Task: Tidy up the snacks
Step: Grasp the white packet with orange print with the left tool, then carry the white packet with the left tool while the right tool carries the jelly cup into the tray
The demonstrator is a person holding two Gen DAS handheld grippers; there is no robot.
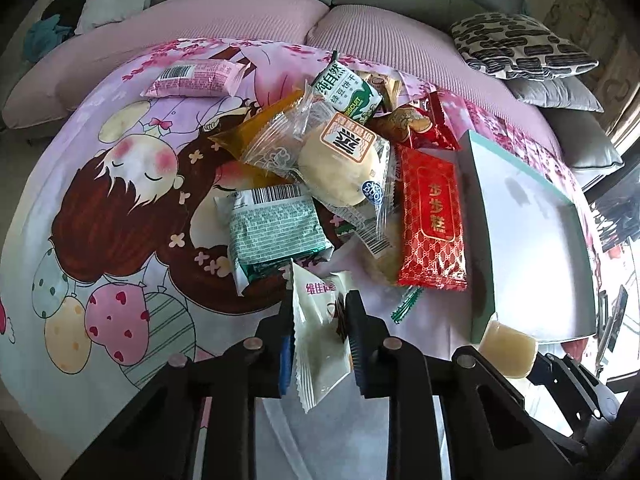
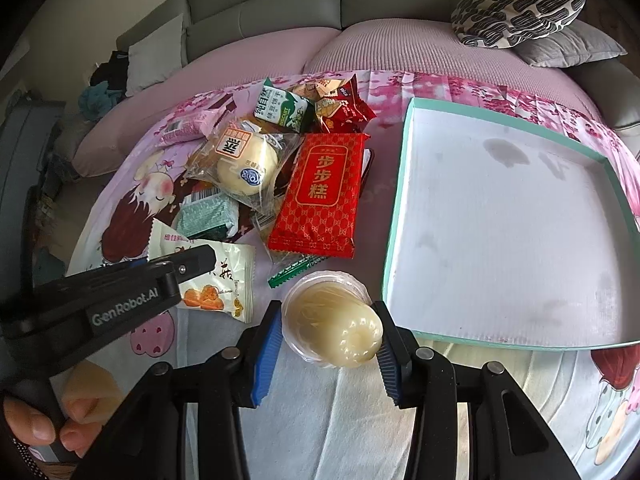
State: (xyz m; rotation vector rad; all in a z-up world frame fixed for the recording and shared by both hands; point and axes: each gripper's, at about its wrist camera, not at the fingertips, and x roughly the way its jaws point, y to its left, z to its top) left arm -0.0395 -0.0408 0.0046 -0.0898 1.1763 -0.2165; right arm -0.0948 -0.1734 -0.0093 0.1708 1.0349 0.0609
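My left gripper [image 1: 318, 312] is shut on a white snack packet [image 1: 320, 340], held above the cartoon cloth; it also shows in the right wrist view [image 2: 218, 280]. My right gripper [image 2: 328, 320] is shut on a pale yellow jelly cup [image 2: 336, 324], which also shows at the lower right of the left wrist view [image 1: 508, 350]. A shallow white box with a teal rim [image 2: 400, 184] lies to the right. A pile of snacks lies behind: a red packet [image 2: 320, 192], a bun in clear wrap [image 2: 246, 170], a green packet [image 2: 208, 214], a green biscuit packet [image 2: 282, 110] and a pink packet [image 1: 192, 78].
The snacks lie on a printed cartoon cloth [image 1: 120, 200] over a pink sofa seat [image 2: 360, 48]. Patterned and grey cushions [image 2: 520, 8] sit at the back right. A small green wrapper [image 2: 298, 270] lies in front of the red packet. A hand [image 2: 48, 420] holds the left gripper.
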